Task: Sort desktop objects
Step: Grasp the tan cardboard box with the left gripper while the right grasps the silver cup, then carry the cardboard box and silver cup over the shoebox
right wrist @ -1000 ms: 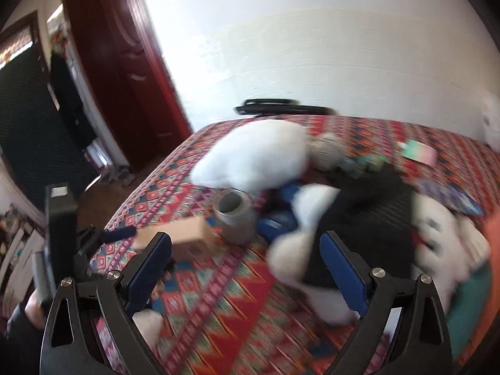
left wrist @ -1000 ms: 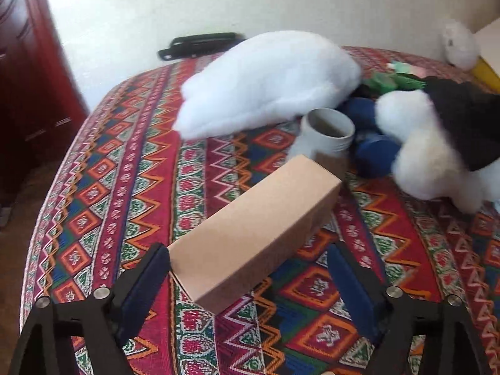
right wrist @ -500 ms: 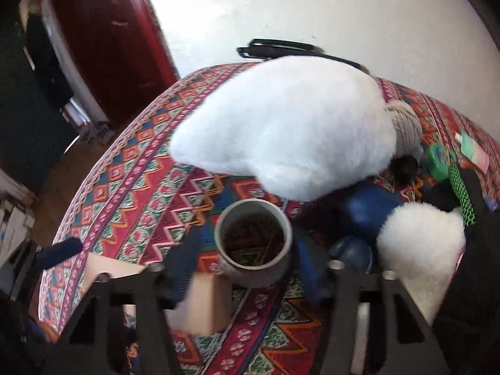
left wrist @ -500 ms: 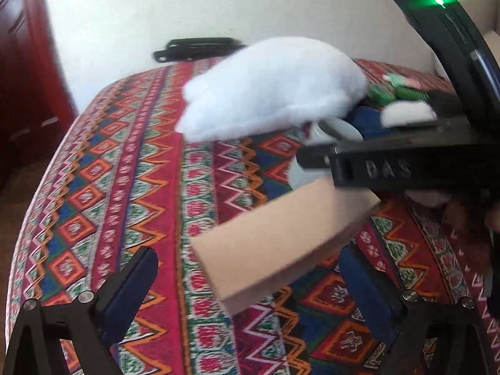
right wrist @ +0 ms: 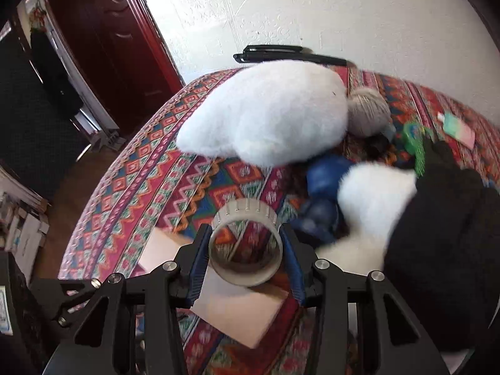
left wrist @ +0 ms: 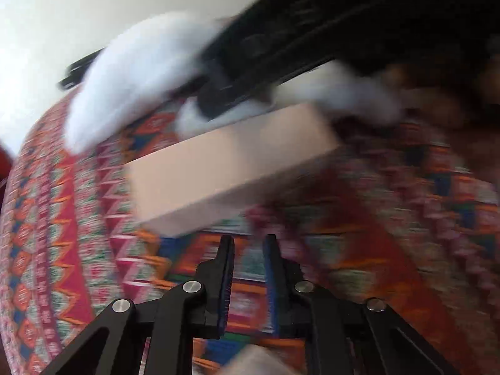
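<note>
- The right gripper (right wrist: 247,250) is closing on the white cup (right wrist: 247,243); squeeze softly and lift straight.
- The left gripper (left wrist: 248,243) is pressed together, holding nothing, beside the box (left wrist: 231,162).

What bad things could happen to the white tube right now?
The right gripper is closing on the white tube by its curved sides, so it may slip or roll out. If it drops, it would likely hit the cardboard box below. The left gripper is shut with nothing in it, so the box is not held steady.
</note>
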A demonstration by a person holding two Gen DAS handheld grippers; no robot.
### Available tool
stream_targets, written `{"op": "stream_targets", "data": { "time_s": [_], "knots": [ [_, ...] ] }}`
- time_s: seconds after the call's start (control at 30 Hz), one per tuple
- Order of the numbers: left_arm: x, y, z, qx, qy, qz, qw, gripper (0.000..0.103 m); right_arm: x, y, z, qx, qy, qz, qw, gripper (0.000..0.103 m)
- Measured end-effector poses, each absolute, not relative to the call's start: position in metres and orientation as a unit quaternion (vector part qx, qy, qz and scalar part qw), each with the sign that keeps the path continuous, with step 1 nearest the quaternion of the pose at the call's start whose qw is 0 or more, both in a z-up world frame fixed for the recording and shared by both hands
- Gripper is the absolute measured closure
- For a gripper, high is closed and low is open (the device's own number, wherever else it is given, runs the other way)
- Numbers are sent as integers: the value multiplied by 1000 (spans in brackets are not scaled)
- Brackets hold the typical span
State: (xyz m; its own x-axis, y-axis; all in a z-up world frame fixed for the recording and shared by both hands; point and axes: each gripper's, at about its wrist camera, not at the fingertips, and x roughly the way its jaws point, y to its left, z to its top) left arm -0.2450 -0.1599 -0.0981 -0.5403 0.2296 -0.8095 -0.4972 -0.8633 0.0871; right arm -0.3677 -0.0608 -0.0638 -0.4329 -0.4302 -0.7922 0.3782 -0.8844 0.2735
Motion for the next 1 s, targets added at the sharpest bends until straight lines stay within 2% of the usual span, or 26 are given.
{"op": "stream_targets", "data": {
  "time_s": [0.03, 0.07, 0.1, 0.27, 0.37, 0.63, 0.67, 0.73, 0.77, 1.0],
  "knots": [
    [-242, -157, -97, -430, 154, 864, 212, 68, -365, -56, -65, 484, -41, -840, 243, 57],
    [-240, -157, -95, -430, 146, 867, 205, 45, -362, -51, -67, 493, -58, -831, 249, 58],
    [-239, -158, -93, -429, 136, 872, 193, 28, -359, -45, -69, 503, -75, -823, 255, 58],
    [-241, -187, -72, -423, 1, 883, 206, 19, -340, -30, -80, 544, -141, -775, 288, 59],
    [-246, -206, -66, -421, -67, 884, 193, 9, -328, -25, -86, 557, -174, -756, 297, 60],
    [-267, -180, -96, -493, -42, 862, 115, 9, -292, 26, -49, 508, -133, -816, 241, 60],
    [-269, -174, -100, -503, -32, 857, 105, 14, -283, 36, -44, 498, -130, -823, 239, 60],
    [-271, -164, -105, -520, -14, 849, 89, 43, -262, 56, -33, 477, -121, -839, 232, 60],
    [-272, -162, -108, -528, -8, 846, 78, 65, -253, 66, -28, 467, -118, -846, 228, 60],
    [-257, -161, -85, -529, -34, 845, 72, 66, -222, 128, -34, 446, -149, -863, 186, 60]
  ]
}}
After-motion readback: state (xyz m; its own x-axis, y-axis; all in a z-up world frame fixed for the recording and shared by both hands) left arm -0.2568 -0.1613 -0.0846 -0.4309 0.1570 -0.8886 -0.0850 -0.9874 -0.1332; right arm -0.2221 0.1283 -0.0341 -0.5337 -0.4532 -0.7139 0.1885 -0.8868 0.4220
